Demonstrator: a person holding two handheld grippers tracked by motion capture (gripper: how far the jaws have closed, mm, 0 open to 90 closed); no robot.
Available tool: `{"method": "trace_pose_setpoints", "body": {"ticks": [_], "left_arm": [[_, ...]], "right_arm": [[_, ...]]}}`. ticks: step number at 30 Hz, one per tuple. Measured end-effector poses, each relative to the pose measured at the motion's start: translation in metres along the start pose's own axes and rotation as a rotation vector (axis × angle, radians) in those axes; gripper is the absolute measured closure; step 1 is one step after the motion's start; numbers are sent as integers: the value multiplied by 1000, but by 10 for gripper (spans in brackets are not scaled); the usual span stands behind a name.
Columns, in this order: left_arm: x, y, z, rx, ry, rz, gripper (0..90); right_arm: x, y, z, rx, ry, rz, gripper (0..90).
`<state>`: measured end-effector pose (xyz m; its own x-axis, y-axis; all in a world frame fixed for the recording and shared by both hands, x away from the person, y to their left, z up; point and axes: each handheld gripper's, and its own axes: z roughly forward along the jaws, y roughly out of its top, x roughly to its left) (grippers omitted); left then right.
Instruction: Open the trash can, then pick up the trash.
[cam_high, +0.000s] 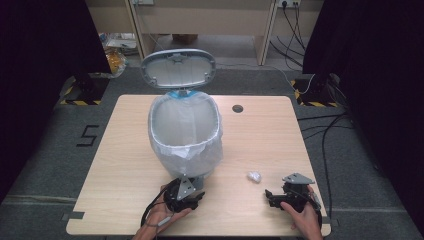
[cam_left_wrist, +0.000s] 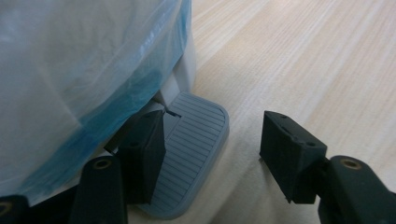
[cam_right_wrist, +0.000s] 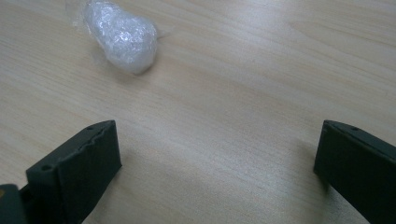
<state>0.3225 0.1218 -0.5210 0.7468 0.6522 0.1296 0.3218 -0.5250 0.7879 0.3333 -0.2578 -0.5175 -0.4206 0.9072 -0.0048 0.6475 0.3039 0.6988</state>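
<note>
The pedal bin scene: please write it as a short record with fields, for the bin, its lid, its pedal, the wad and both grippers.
bin: white pedal bin with a clear bag liner, on the wooden table
lid: lid raised, standing open behind the bin
pedal: grey ribbed pedal; one jaw of the left gripper rests on it
wad: crumpled clear plastic wad lying on the table, apart from the bin
right gripper: right gripper near the wad, jaws open, nothing between them
left gripper jaws: apart, nothing clamped

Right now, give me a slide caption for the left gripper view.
One jaw of the left gripper presses the grey ribbed pedal of the bag-lined bin, on the wooden table.
</note>
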Motion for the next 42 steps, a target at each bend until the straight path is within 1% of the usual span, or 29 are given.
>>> {"method": "trace_pose_setpoints", "body": {"ticks": [2, 8, 9, 13, 16, 17, 18, 19, 20, 21, 24, 27, 33, 34, 35, 36, 37, 38, 39, 40, 41, 42], "left_arm": [[2, 1, 2, -5, -1, -7, 399], [4, 3, 5, 2, 9, 2, 398], [6, 4, 6, -2, 1, -10, 398], [7, 4, 6, -2, -10, -17, 398], [8, 5, 8, -8, -10, -23, 398], [10, 6, 9, -9, -19, -41, 399], [10, 6, 9, -9, -19, -41, 399], [11, 7, 11, -14, -22, -55, 399], [11, 7, 11, -14, -22, -55, 399], [10, 8, 13, -6, -15, -38, 399], [10, 9, 14, -6, -8, -31, 399], [10, 9, 14, -7, -10, -40, 398], [9, 9, 14, -6, -7, -35, 398], [10, 9, 14, -7, -8, -38, 398], [10, 9, 14, -7, -8, -40, 398], [10, 9, 14, -7, -8, -39, 398], [9, 9, 14, -6, -6, -36, 398], [9, 9, 14, -6, -5, -35, 398], [9, 9, 14, -6, -5, -34, 398], [9, 9, 14, -7, -7, -37, 398], [10, 9, 14, -8, -8, -39, 398], [10, 9, 14, -8, -8, -39, 398]], "right_arm": [[0, 0, 0, 0, 0, 0, 4], [0, 0, 0, 0, 0, 0, 5], [0, 0, 0, 0, 0, 0, 5], [0, 0, 0, 0, 0, 0, 5], [0, 0, 0, 0, 0, -1, 5], [0, 0, 0, 1, 1, -1, 4], [0, 0, 0, 1, 1, -1, 4], [-1, 0, 0, -1, 0, -4, 4], [-1, 0, 0, -1, 0, -4, 4], [-1, 0, 0, -2, 0, -7, 5], [-1, 0, 0, -1, 0, -7, 5], [-1, 0, 0, -1, 0, -7, 4], [-1, 0, 0, 0, -1, -5, 6], [0, 0, 0, 1, 0, 1, 10], [-1, 0, -1, -12, -3, 7, 61], [-1, 0, -1, -12, -3, 7, 61], [-1, 0, -2, -20, -6, 9, 134], [-1, -1, -3, -42, -7, 12, 213], [-1, 0, -4, -51, -2, 19, 203], [0, 0, -4, -62, 4, 23, 149], [4, 3, -7, -87, 9, 15, 173], [4, 3, -7, -87, 9, 15, 173]]}}
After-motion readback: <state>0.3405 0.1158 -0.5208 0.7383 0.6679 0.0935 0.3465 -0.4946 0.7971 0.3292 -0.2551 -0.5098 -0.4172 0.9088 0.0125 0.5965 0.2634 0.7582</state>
